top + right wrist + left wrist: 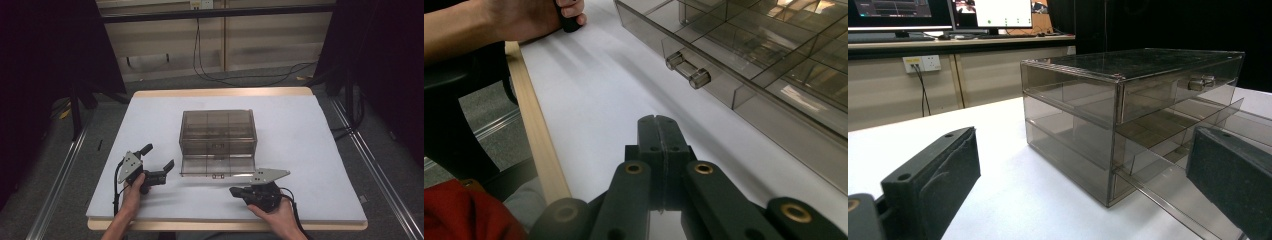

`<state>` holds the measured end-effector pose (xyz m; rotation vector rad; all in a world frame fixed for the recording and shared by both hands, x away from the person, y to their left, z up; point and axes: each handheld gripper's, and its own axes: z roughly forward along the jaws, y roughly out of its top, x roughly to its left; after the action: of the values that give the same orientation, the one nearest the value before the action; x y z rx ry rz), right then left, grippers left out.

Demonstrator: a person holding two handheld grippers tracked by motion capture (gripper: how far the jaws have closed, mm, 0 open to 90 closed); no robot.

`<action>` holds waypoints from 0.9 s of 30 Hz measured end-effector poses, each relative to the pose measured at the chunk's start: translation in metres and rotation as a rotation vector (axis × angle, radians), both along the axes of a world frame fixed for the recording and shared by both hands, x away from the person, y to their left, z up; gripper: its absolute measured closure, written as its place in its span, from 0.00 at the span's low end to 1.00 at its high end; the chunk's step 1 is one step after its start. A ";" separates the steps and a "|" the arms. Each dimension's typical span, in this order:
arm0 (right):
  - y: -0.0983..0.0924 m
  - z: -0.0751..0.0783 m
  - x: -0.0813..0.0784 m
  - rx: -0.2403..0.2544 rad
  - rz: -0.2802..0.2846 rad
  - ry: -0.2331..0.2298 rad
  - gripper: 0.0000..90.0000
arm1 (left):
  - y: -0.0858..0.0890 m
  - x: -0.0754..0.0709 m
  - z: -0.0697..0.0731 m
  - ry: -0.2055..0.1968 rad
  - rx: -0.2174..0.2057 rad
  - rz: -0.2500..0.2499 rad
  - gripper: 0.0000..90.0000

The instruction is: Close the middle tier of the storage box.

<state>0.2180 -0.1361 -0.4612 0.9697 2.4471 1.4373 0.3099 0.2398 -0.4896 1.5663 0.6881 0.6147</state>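
just beside drawer (216,166), right gripper (234,191) closed.

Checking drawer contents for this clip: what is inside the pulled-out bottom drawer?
The bottom drawer shows only clear dividers forming compartments, nothing in them. Its back part is covered by the cabinet, tinted, so unclear.
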 end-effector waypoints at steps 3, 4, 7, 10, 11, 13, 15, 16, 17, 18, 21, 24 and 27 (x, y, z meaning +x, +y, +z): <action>0.004 -0.001 0.002 -0.008 0.002 0.005 1.00 | 0.000 0.000 0.000 0.000 0.000 0.000 0.01; 0.004 -0.002 0.003 -0.010 0.005 0.006 1.00 | 0.000 0.000 0.000 0.000 0.000 0.000 0.01; 0.008 -0.002 0.006 -0.016 0.016 0.007 1.00 | 0.000 0.000 0.000 0.000 -0.001 0.000 0.01; 0.012 0.000 0.010 -0.019 0.018 0.002 1.00 | 0.000 0.000 0.000 0.002 0.001 0.005 0.01; 0.013 0.000 0.011 -0.019 0.022 0.001 1.00 | -0.001 0.000 0.000 0.004 -0.012 0.007 0.01; 0.016 0.001 0.014 -0.019 0.027 0.002 1.00 | 0.000 0.000 0.000 0.001 0.001 0.005 0.01; 0.019 0.002 0.016 -0.023 0.032 -0.002 1.00 | -0.001 0.000 0.000 0.003 -0.012 0.008 0.01; 0.020 0.002 0.016 -0.023 0.035 -0.001 1.00 | -0.001 0.000 0.000 0.003 -0.012 0.007 0.01; 0.021 0.002 0.017 -0.024 0.034 0.003 1.00 | -0.001 0.000 0.000 0.003 -0.014 0.006 0.01; 0.022 0.002 0.018 -0.026 0.037 0.004 1.00 | -0.001 0.000 0.000 0.003 -0.012 0.008 0.01; 0.024 0.003 0.020 -0.037 0.044 0.001 1.00 | -0.001 0.000 0.000 0.003 -0.014 0.006 0.01; 0.027 0.005 0.023 -0.044 0.051 -0.003 1.00 | 0.000 0.000 0.000 0.000 0.000 0.000 0.01; 0.029 0.005 0.024 -0.045 0.056 -0.010 1.00 | -0.001 0.000 0.000 0.003 -0.012 0.008 0.01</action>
<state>0.2424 -0.1073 -0.4560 0.8895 2.5067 1.3936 0.3097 0.2389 -0.4897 1.5548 0.6994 0.6129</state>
